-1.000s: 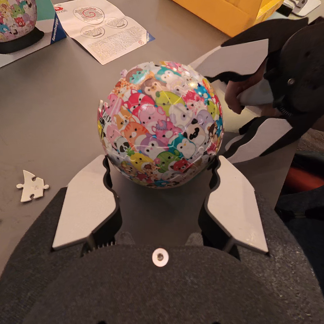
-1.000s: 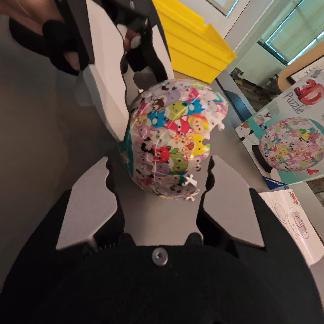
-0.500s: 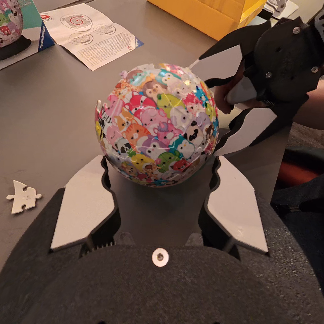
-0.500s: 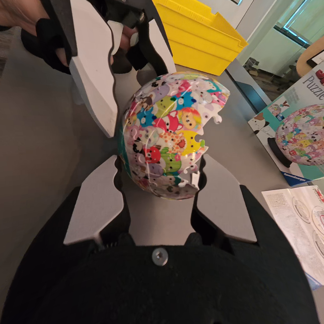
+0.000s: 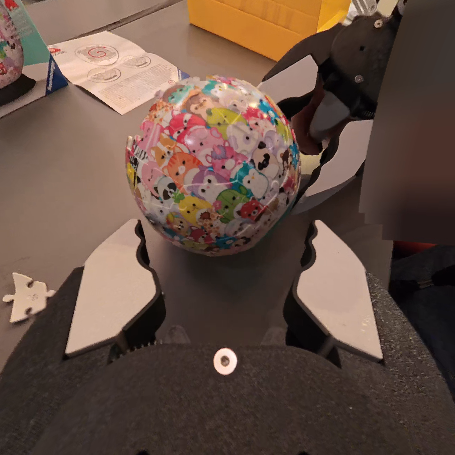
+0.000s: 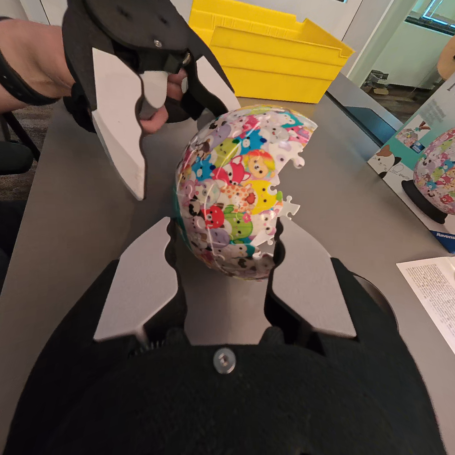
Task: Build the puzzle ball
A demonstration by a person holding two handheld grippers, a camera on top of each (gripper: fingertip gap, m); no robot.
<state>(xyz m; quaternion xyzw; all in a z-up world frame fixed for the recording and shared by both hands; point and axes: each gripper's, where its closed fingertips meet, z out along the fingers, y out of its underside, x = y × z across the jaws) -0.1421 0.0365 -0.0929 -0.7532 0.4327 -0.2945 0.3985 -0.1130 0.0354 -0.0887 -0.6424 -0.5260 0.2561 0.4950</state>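
Observation:
The puzzle ball (image 5: 211, 167), covered in colourful cartoon animals, is over the grey table (image 5: 61, 172). In the right wrist view the ball (image 6: 236, 197) has an open side with a jagged edge facing right. My right gripper (image 6: 224, 221) is shut on the ball, one fingertip on its closed side and one at the jagged edge; it also shows in the left wrist view (image 5: 283, 147). My left gripper (image 5: 225, 221) is open and empty, just short of the ball; it also shows in the right wrist view (image 6: 184, 152). A loose white puzzle piece (image 5: 24, 300) lies face down at the left.
The puzzle box (image 5: 24, 49) and a paper leaflet (image 5: 118, 71) lie at the far left; both show at the right in the right wrist view, box (image 6: 423, 172) and leaflet (image 6: 433, 295). A yellow bin (image 6: 270, 61) stands behind the ball. A person's hand (image 6: 37, 61) holds the left gripper. Measured from the fingertips, the loose white puzzle piece (image 5: 24, 300) is 12 cm or so from the left gripper and 20 cm from the right.
My right gripper has moved in and closed on the ball. My left gripper has opened wider and drawn back off the ball.

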